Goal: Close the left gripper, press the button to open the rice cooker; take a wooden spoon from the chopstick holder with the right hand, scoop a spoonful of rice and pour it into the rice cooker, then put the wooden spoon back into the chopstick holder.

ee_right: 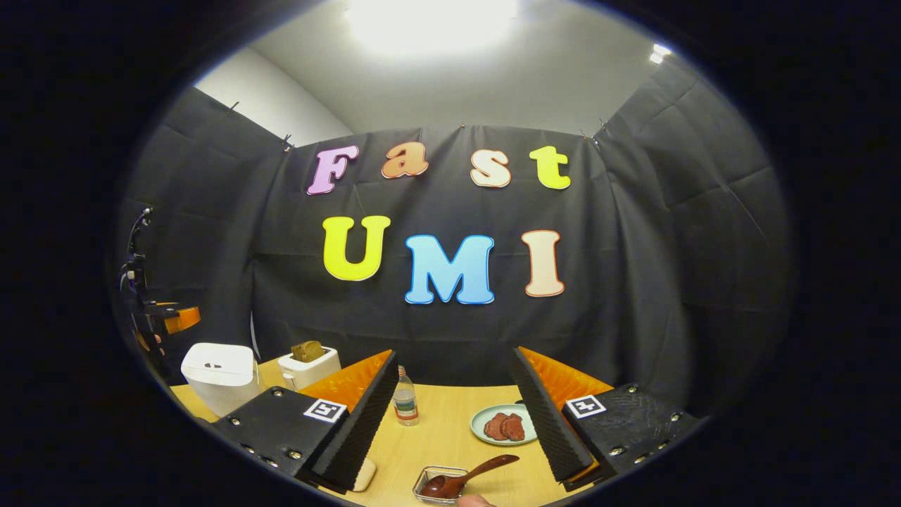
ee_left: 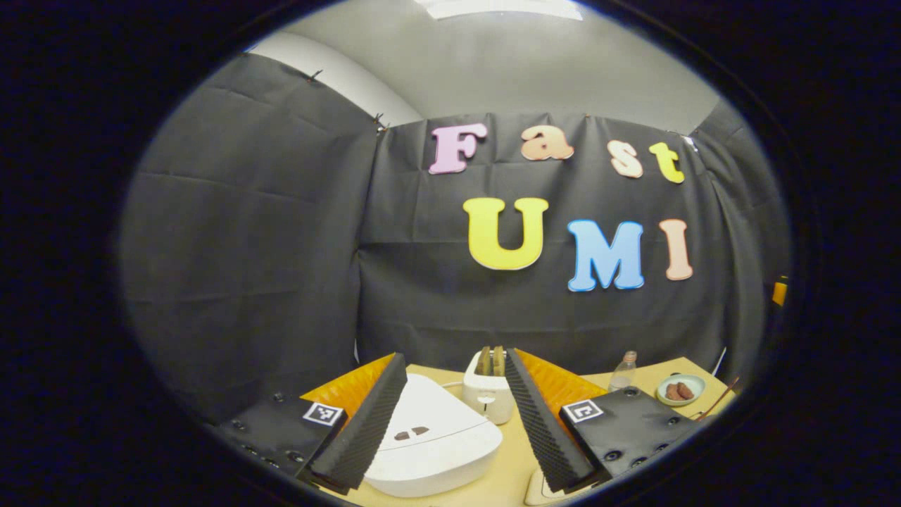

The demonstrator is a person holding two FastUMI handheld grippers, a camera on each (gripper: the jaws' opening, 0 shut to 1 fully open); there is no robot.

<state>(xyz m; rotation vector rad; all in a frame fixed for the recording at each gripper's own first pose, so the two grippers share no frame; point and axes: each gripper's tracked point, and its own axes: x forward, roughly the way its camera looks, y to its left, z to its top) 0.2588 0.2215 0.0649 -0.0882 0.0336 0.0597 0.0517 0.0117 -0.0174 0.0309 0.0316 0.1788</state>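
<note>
The white rice cooker (ee_left: 429, 436) stands with its lid down, right below and between the spread fingers of my left gripper (ee_left: 454, 355), which is open. Two dark marks (ee_left: 410, 434) show on the lid. In the right gripper view the cooker (ee_right: 222, 377) is at the far left of the table. The dark wooden spoon (ee_right: 464, 477) lies with its bowl in a small clear container (ee_right: 440, 486) at the near edge, below my right gripper (ee_right: 454, 352). That gripper is open and holds nothing. The left gripper (ee_right: 165, 317) hangs above the cooker.
A white toaster (ee_left: 486, 394) with bread stands behind the cooker. On the wooden table (ee_right: 450, 429) stand a small bottle (ee_right: 405, 398) and a green plate (ee_right: 500, 424) of brown pieces. A cream object (ee_right: 362, 475) lies by the near edge.
</note>
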